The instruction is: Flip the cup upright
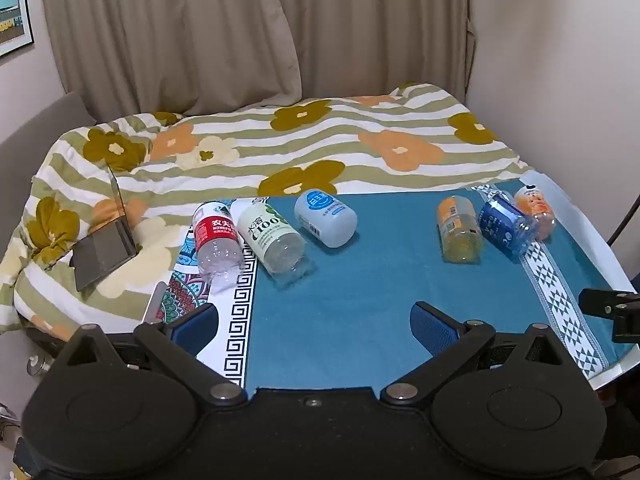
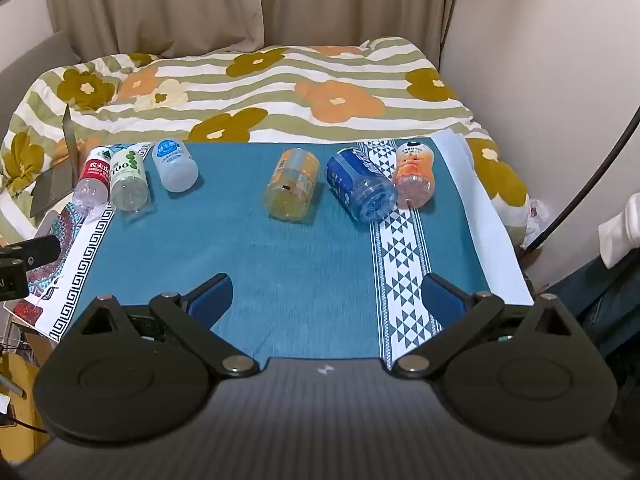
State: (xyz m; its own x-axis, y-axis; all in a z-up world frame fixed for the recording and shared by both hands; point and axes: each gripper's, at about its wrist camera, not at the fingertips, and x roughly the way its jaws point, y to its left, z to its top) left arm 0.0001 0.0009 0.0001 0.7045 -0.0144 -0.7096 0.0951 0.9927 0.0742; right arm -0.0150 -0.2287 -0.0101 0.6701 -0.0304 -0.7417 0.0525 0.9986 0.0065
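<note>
Several plastic bottles lie on their sides along the far part of a teal tablecloth (image 2: pixel 304 264). On the left lie a red-labelled bottle (image 1: pixel 216 240), a green-and-white one (image 1: pixel 272 240) and a white one with a blue label (image 1: pixel 326 218). On the right lie an orange-labelled bottle (image 2: pixel 292 184), a blue one (image 2: pixel 360 186) and an orange-pink one (image 2: pixel 414 174). My left gripper (image 1: pixel 314 330) is open over the near left of the cloth, empty. My right gripper (image 2: pixel 326 300) is open over the near middle, also empty. Both stay well short of the bottles.
A bed with a flowered striped quilt (image 1: pixel 304 148) lies behind the table. An open laptop (image 1: pixel 108 240) rests on it at the left. Curtains (image 1: pixel 240 32) and a wall close the back. A black cable (image 2: pixel 592 172) arcs at the right.
</note>
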